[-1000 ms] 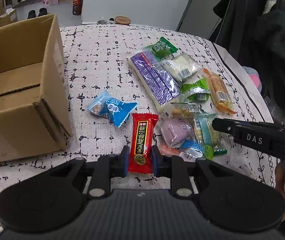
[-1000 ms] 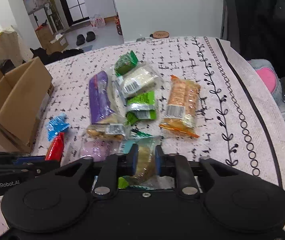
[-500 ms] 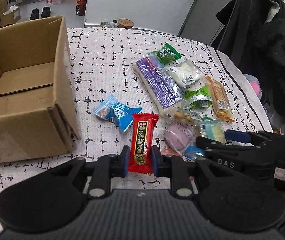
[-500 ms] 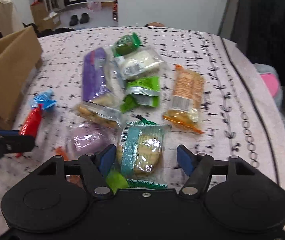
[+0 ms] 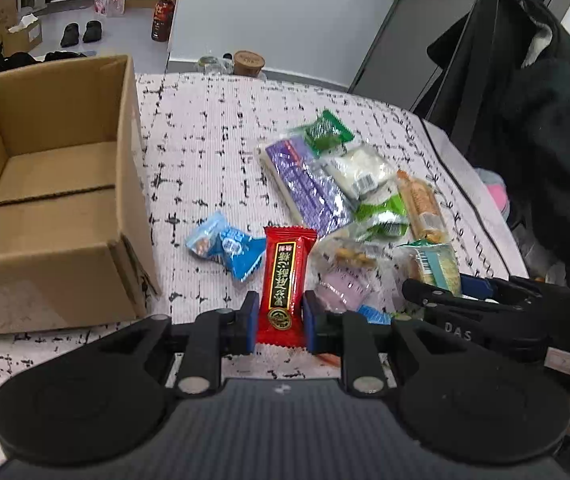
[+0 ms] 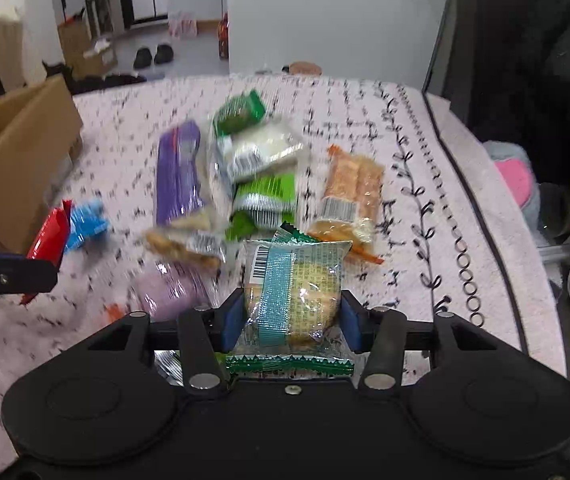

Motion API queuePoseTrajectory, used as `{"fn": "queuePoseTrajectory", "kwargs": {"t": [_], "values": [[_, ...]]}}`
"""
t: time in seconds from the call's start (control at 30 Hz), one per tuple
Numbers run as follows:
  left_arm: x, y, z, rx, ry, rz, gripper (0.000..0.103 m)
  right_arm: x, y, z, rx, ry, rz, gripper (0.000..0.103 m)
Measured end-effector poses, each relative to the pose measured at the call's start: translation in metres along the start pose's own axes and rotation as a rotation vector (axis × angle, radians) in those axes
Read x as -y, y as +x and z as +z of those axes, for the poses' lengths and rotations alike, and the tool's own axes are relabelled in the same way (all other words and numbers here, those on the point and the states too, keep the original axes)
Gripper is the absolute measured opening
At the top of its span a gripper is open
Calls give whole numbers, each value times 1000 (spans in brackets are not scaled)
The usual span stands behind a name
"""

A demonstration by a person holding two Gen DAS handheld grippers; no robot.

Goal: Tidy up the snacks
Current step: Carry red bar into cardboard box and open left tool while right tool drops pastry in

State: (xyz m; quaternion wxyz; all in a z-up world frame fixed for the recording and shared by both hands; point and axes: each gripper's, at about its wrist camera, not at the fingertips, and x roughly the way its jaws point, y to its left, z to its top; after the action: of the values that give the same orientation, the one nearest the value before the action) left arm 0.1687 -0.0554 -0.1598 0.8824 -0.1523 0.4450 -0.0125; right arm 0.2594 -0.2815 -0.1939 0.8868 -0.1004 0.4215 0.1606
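Gripping a red snack bar (image 5: 283, 280) by its near end, left gripper (image 5: 277, 322) tilted down toward the table (image 5: 205, 148), jaws nearly closed, pads pressed on both sides of the wrapper. Right gripper (image 6: 291, 320) angled down likewise, near the table's front edge; jaws just been closing, now pinching a clear-wrapped cake w/ teal band (image 6: 293, 284) between the blue pads. Open cardboard box (image 5: 57, 184) at the table's left edge, beside a blue packet (image 5: 227, 245). Remaining snacks piled mid-table: purple pack (image 5: 305, 188), green packet (image 5: 327, 132), orange bar (image 5: 421, 206). Bit of a hand at lower right edge of left view.
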Motion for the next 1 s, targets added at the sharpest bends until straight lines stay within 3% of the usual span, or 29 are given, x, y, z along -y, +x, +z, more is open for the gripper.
{"fn": "queuePoseTrajectory", "kwargs": {"t": [0.6,1.0], "values": [[-13,-64,28,144,-48,-2,21,-51,-47,55,202,-38,218,48],[-55,-87,36,197,-101,83,21,-110,-52,85,266,-168,337,48]]}}
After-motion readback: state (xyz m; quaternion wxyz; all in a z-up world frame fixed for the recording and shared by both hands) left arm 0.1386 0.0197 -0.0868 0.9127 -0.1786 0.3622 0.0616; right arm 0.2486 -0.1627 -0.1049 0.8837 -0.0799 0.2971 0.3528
